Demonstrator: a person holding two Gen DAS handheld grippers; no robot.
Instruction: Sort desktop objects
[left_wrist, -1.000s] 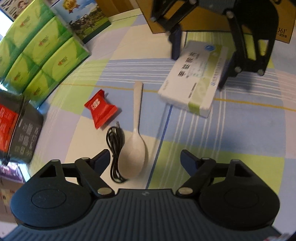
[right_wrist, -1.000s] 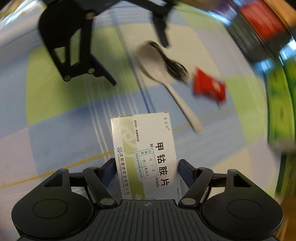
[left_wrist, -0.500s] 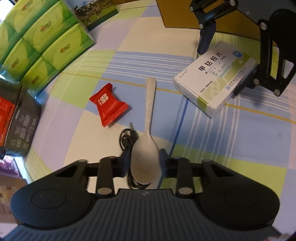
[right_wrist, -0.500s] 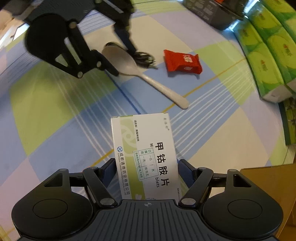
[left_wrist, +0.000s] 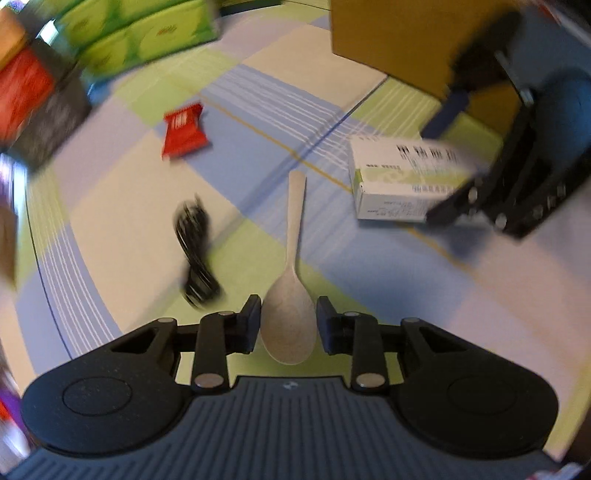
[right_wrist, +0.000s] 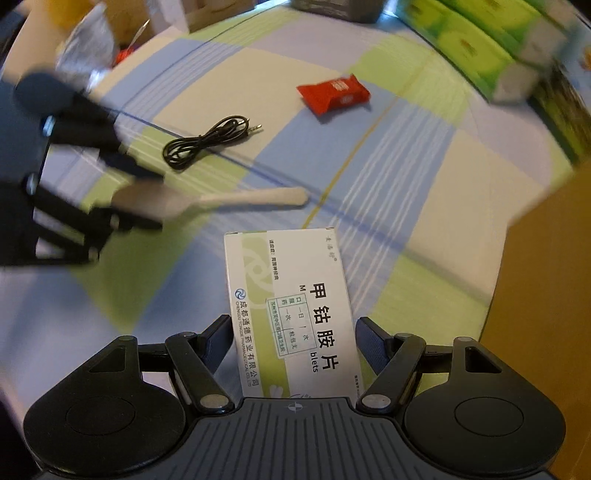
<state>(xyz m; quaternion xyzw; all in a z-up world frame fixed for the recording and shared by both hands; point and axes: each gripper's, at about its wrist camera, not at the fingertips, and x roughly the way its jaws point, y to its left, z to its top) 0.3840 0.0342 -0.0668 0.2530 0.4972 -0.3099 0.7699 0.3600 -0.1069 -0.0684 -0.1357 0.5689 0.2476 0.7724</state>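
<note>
Carrying two picked items toward sorting, both grippers look loaded above the checked cloth (right_wrist: 424, 192).
Left of the spoon (left_wrist: 290, 325) lie the black cable (left_wrist: 195, 251) and red packet (left_wrist: 183, 130); the left gripper (left_wrist: 289, 325) pinches the spoon's bowl; rightward, the right gripper (right_wrist: 293, 347) clamps the medicine box (right_wrist: 291, 314). Next probably comes placing both; the brown carton (left_wrist: 391, 33) shows no visible contents.

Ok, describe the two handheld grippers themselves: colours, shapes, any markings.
Both look alike. The left gripper has a matte black body with a ribbed grey-black top plate, two round black discs at the sides, silver pivot pins on black linkage bars, and dark blue finger pads. The right gripper matches, with a small crosshair-like emblem on its plate. No cables, hands or sleeves show.
</note>
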